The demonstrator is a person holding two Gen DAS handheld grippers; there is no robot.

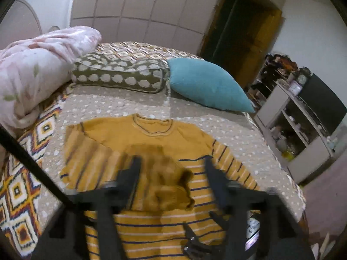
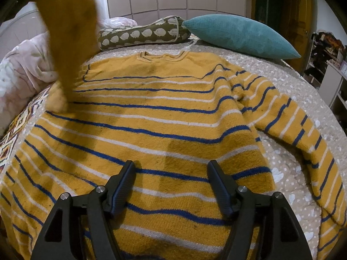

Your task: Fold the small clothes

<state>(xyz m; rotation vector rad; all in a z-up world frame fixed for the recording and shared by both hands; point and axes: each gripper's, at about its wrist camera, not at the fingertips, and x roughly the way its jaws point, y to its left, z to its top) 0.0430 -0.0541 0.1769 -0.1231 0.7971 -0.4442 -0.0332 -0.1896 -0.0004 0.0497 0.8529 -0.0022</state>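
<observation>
A yellow sweater (image 2: 164, 117) with blue and white stripes lies flat on the bed, neck toward the pillows. Its right sleeve (image 2: 288, 117) trails off toward the bed's right side. The left sleeve (image 2: 69, 43) stands up in the air, blurred, at the upper left of the right wrist view. In the left wrist view that sleeve's yellow cuff (image 1: 171, 186) sits loosely between the wide-apart fingers of my left gripper (image 1: 172, 164), not pressed by the pads. My right gripper (image 2: 171, 169) is open above the sweater's lower body with nothing between its fingers.
A green spotted bolster (image 1: 117, 73) and a teal pillow (image 1: 206, 84) lie at the head of the bed. A bundled pink blanket (image 1: 32, 69) fills the left side. White shelves (image 1: 303, 134) stand past the bed's right edge, with a dark doorway (image 1: 238, 28) behind.
</observation>
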